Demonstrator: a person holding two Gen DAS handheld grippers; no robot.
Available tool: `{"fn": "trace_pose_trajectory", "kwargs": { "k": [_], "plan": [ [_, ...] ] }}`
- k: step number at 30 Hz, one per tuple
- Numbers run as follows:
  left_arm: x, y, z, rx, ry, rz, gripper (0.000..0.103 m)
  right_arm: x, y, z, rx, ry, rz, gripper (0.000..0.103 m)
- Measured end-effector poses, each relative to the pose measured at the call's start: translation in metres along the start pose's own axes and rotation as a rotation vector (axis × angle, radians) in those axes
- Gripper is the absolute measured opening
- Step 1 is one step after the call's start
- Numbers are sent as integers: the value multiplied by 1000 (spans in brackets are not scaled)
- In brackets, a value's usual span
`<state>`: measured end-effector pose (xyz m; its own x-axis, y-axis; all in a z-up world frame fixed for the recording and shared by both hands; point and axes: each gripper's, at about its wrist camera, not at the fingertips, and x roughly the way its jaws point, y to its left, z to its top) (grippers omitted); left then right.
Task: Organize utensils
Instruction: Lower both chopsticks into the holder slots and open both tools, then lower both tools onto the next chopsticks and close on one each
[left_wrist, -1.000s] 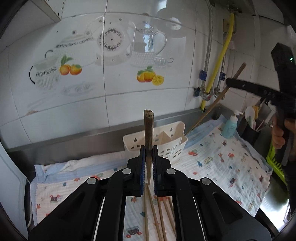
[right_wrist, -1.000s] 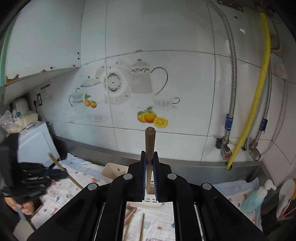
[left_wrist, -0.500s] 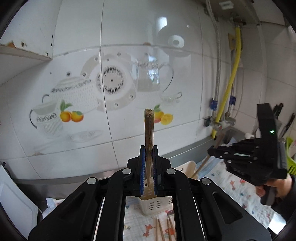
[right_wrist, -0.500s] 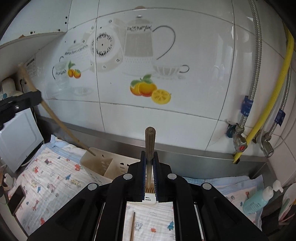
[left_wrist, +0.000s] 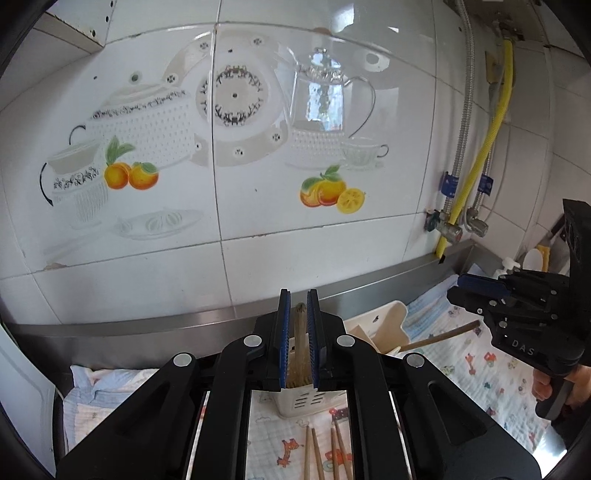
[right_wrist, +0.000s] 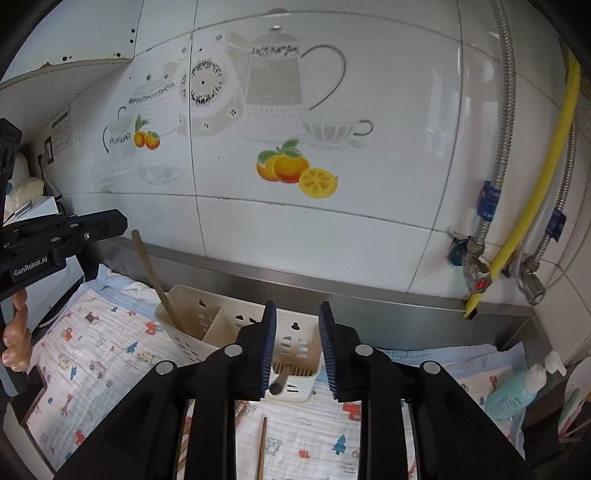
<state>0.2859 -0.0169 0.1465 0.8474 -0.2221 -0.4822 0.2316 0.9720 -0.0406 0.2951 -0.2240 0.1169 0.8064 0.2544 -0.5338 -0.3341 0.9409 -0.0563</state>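
Chopsticks now stand in the white caddy (right_wrist: 295, 343) on the cloth-covered worktop (right_wrist: 92, 362). Right hand-held gripper (right_wrist: 297, 347) has just been opening; its blue pads stand apart, and the brown chopstick (right_wrist: 279, 382) between them leans free in the caddy's near compartment. Left hand-held gripper (left_wrist: 298, 339) has parted only slightly around its chopstick (left_wrist: 298, 343) (whether the pads touch it, I cannot tell). More chopsticks (left_wrist: 325, 454) lie on the cloth.

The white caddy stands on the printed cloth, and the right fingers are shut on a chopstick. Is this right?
No: the right wrist view shows the right fingers open, just opened; the chopstick between them leans in the caddy on the printed cloth.
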Motion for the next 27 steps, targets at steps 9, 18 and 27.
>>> {"fn": "trace_pose_trajectory", "kwargs": {
  "k": [9,18,27],
  "plan": [
    [-52,-3,-21,8,-52,-14,10,-64,4,-35,-1,-64,-4,24],
    [-77,-1,-87,-3,11,-35,33,-84,24,-122,23,21,49,24],
    [-65,7,-177,-60,170,-60,33,-64,41,-203,71,152,74,24]
  ]
}}
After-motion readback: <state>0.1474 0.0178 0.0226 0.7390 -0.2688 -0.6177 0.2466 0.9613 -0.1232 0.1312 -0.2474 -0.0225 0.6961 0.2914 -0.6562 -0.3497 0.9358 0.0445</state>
